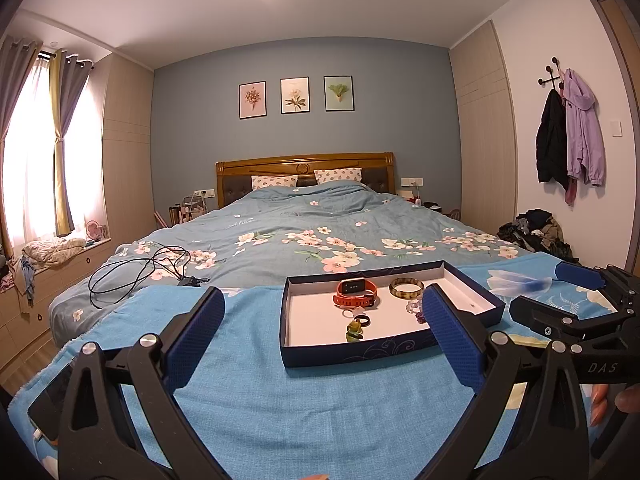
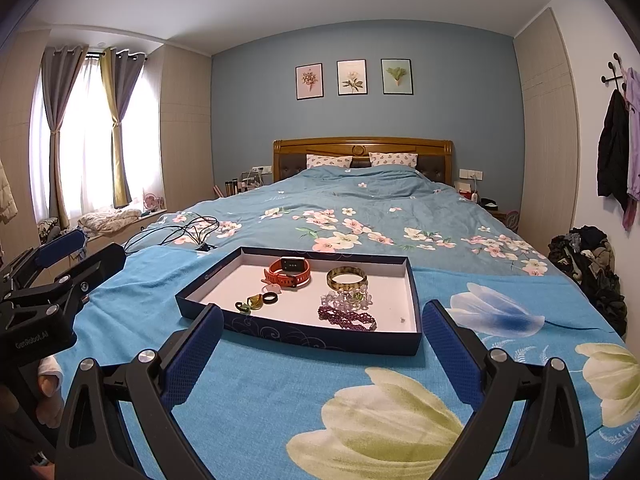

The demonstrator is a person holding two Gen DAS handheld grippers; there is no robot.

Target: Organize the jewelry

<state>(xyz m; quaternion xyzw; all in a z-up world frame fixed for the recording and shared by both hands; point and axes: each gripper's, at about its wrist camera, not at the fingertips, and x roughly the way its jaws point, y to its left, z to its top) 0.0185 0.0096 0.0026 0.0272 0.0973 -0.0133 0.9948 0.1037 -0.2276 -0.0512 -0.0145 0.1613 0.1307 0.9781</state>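
Hovering low over the foot of the bed, both grippers stand with jaws spread wide and hold nothing. The left gripper [image 1: 324, 332] has its 2 blue pads clear of the blue towel [image 1: 248, 400] below them, and the right gripper [image 2: 322, 344] is the same, its fingers apart above the towel's printed flowers. Just beyond the fingertips, the shallow dark blue box [image 2: 320, 340] rests on the towel. Inside it lie the jewelry pieces: a purple bead bracelet [image 2: 347, 318] nearest, a pale crystal bracelet [image 2: 346, 299] just behind it, small rings [image 2: 256, 301] to the left, then an orange smartwatch [image 2: 289, 271] and a mottled bangle [image 2: 346, 278] side by side at the far end. Farther off, a black cable [image 1: 140, 276] lies on the floral quilt [image 1: 320, 224], with the wooden headboard [image 1: 306, 168] beyond.
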